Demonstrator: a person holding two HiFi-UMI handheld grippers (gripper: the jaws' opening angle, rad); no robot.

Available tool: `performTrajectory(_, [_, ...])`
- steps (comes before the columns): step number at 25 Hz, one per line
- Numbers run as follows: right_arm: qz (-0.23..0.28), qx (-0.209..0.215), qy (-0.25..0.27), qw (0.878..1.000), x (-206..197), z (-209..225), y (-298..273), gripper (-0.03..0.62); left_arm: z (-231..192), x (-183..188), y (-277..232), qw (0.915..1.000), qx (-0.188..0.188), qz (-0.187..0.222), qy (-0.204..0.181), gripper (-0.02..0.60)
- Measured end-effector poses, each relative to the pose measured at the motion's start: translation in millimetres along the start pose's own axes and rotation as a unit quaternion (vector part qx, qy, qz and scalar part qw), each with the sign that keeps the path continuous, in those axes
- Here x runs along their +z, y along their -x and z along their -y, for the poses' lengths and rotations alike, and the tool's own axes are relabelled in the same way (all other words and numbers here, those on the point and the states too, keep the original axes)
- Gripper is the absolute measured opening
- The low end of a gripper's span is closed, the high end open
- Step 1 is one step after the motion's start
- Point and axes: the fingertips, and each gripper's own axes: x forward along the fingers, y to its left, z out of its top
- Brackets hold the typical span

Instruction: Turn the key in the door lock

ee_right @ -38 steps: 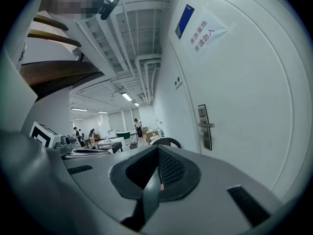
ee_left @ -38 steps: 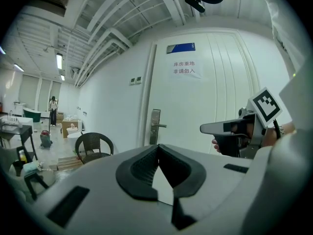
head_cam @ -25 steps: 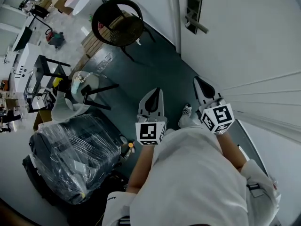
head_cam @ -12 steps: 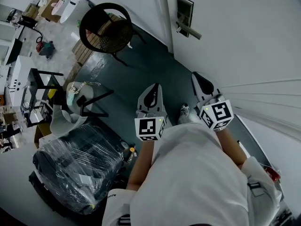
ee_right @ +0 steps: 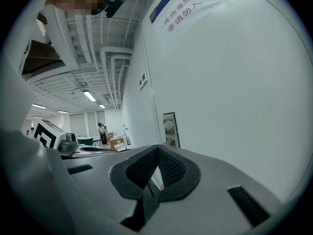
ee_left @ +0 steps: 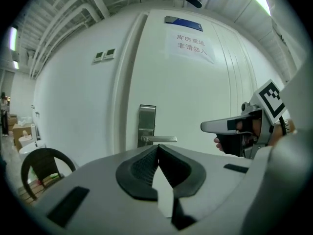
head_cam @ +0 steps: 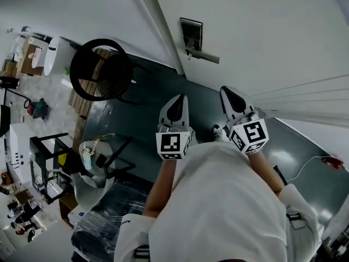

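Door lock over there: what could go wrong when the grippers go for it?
Both the left gripper and right gripper are shut and apart from the door; shut jaws would only poke the lock plate, and I can't make out a key there.
The lever handle sticks out from the plate, so a gripper might bump it.
A cable lies on the floor at the person's right, so a foot might catch.
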Motion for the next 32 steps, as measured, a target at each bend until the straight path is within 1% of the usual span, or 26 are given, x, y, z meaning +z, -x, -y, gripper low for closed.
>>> performTrajectory(4, [0.013,-0.053,-0.006,0.999,14,2,-15,-0.008,-20,13,-28,0.9988,-0.046,-0.007,-0.016,0.009])
performTrajectory(9, [0.018,-0.102,-0.006,0.995,17,1,-30,-0.008,-39,13,-53,0.9951,-0.093,-0.02,-0.028,0.009])
performTrajectory(14, [0.022,-0.159,-0.012,0.987,18,-1,-28,-0.008,-45,2,-70,0.9902,-0.127,-0.047,-0.035,0.009])
performTrajectory(19, [0.019,-0.208,-0.017,0.978,8,0,-23,-0.008,-45,-13,-91,0.9845,-0.157,-0.068,-0.037,0.009])
performTrajectory(21, [0.015,-0.217,-0.018,0.976,4,0,-23,-0.008,-47,-18,-102,0.984,-0.158,-0.076,-0.035,0.009])
performTrajectory(24, [0.009,-0.207,-0.011,0.978,3,-5,-30,-0.008,-55,-23,-116,0.9871,-0.134,-0.083,-0.028,0.009])
performTrajectory(26, [0.01,-0.2,-0.006,0.98,7,-5,-36,-0.008,-57,-24,-126,0.988,-0.124,-0.086,-0.032,0.011])
performTrajectory(27, [0.011,-0.197,-0.005,0.98,8,-3,-38,-0.008,-56,-26,-130,0.9878,-0.123,-0.088,-0.035,0.027])
performTrajectory(29, [0.013,-0.193,-0.002,0.981,11,-1,-41,-0.008,-53,-31,-138,0.9872,-0.122,-0.097,-0.035,0.085])
performTrajectory(30, [0.012,-0.191,0.001,0.981,12,1,-41,-0.008,-52,-35,-140,0.9873,-0.117,-0.102,-0.032,0.1])
performTrajectory(32, [0.008,-0.186,0.008,0.982,15,2,-42,-0.008,-52,-44,-146,0.9883,-0.102,-0.111,-0.022,0.104])
